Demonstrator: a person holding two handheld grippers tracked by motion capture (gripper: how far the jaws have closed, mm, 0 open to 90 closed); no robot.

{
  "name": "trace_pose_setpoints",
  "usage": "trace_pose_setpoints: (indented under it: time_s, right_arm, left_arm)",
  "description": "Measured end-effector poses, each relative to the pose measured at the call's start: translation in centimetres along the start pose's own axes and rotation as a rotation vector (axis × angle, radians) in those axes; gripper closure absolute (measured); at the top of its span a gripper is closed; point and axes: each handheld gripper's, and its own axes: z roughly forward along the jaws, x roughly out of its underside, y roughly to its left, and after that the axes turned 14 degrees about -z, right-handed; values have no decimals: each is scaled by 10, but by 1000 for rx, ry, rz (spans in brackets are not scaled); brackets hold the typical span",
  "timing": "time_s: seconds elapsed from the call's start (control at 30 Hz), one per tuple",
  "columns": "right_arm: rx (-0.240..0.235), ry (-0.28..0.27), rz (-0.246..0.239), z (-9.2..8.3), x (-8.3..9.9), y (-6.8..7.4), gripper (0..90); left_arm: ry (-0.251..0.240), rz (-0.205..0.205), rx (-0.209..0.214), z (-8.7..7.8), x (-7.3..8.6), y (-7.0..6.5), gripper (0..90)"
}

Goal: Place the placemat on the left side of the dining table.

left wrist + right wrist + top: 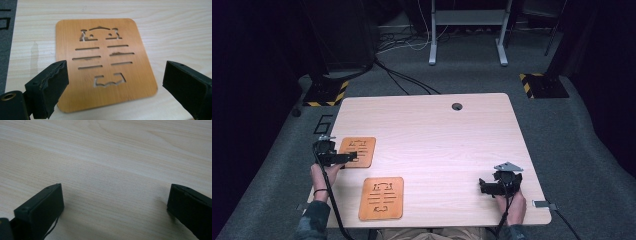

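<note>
Grey carpet with loose cables surrounds a pale wooden table point(437, 130), which has a small round hole point(456, 106) near its far edge. Two orange-brown wooden mats with cut-out slots lie flat on the left half of the table: the far mat point(358, 151) sits close to the left edge, and the near mat point(381, 198) lies closer to the person, a little to the right, well apart from the first. The left gripper point(353, 156), held in the person's left hand point(321, 176), reaches in from the left at the far mat's left edge. Seen from the left gripper view, its jaws stand wide apart, one on each side of the far mat's point(102, 62) near end, and the mat lies flat on the table between them; the left finger point(50, 87) overlaps the mat's near corner, but the pads do not press on it and nothing is held. The right gripper point(482, 185), in the person's right hand point(512, 207), rests at the near right of the table, well apart from both mats, pointing left. Its own view shows its two black fingers point(42, 210) spread wide over bare wood point(112, 182), with nothing between them.
</note>
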Motion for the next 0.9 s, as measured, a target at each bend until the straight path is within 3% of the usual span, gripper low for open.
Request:
trace_pose_setpoints:
  time_s: [0.3, 0.67, 0.9]
  right_arm:
    - [2, -1, 1, 0, 0, 0, 0]
    - [2, -1, 1, 0, 0, 0, 0]
    - [2, -1, 1, 0, 0, 0, 0]
  left_arm:
    - [-41, 40, -8, -22, 38, -4, 54]
    - [-77, 46, -60, -27, 91, 6, 43]
    - [-88, 50, -92, -25, 114, 12, 34]
